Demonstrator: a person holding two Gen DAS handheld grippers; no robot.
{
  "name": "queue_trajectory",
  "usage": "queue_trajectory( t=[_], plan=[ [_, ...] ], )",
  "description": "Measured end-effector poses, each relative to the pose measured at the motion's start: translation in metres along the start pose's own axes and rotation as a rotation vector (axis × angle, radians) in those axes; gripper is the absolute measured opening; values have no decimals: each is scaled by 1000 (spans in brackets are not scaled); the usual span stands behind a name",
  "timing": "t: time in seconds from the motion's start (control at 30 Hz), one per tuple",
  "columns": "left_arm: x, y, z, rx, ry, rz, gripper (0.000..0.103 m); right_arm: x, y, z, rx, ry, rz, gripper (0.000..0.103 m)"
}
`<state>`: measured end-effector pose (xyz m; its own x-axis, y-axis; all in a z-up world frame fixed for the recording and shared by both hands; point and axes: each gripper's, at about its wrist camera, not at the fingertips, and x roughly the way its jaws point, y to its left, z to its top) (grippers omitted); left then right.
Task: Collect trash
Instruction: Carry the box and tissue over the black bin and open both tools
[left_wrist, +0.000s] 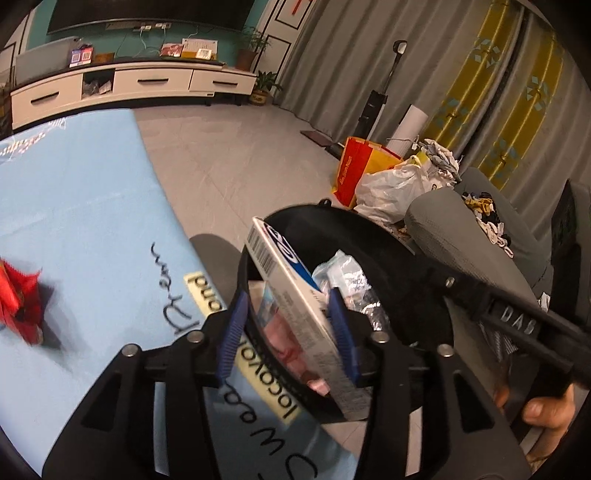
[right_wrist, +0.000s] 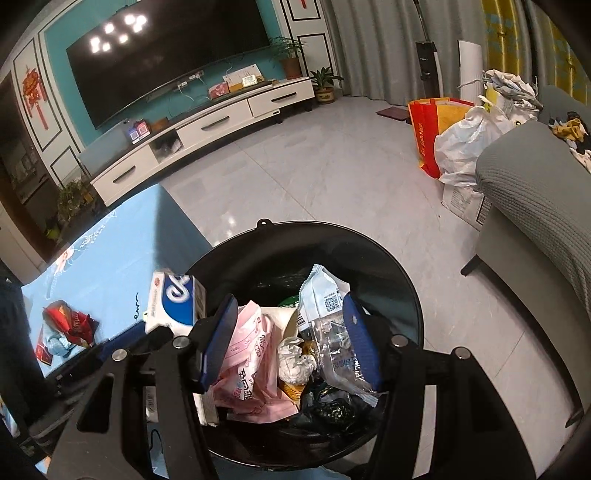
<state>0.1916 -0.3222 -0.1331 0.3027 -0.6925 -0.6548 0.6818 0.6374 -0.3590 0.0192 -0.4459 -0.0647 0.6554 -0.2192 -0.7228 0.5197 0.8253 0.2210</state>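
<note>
A black round trash bin (right_wrist: 399, 280) stands on the floor beside a table with a light blue cloth (left_wrist: 81, 206). It holds pink packets (right_wrist: 255, 369), a clear wrapper (right_wrist: 325, 310) and crumpled tissue. My left gripper (left_wrist: 288, 332) holds a white and blue box (left_wrist: 295, 295) over the bin's left rim; the box also shows in the right wrist view (right_wrist: 173, 299). The box touches the right finger; a gap shows at the left finger. My right gripper (right_wrist: 291, 339) is open and empty right above the bin. Red wrappers (right_wrist: 70, 325) lie on the cloth.
A grey sofa (right_wrist: 535, 206) stands right of the bin. White plastic bags (right_wrist: 465, 147) and a red-yellow bag (right_wrist: 428, 129) sit on the floor behind it. A TV cabinet (right_wrist: 207, 129) lines the far wall.
</note>
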Motion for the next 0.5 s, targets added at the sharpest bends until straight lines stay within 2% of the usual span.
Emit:
queue_trajectory(
  t=[0.23,0.33,0.4,0.43,0.5],
  plan=[
    [-7,0,-21,-58,36,-21,49,-8,-2,2,22,-16,18,59],
    [-17,-7,-36,-36,51,-21,49,-10,-1,1,20,-17,26,59],
    [-23,-14,-46,-25,64,-36,54,-11,-1,2,21,-18,32,59],
    [-27,-18,-49,-22,69,-46,63,-12,0,2,21,-19,37,59],
    [-32,-25,-49,-7,64,-57,65,-13,1,1,20,-23,39,59]
  ],
)
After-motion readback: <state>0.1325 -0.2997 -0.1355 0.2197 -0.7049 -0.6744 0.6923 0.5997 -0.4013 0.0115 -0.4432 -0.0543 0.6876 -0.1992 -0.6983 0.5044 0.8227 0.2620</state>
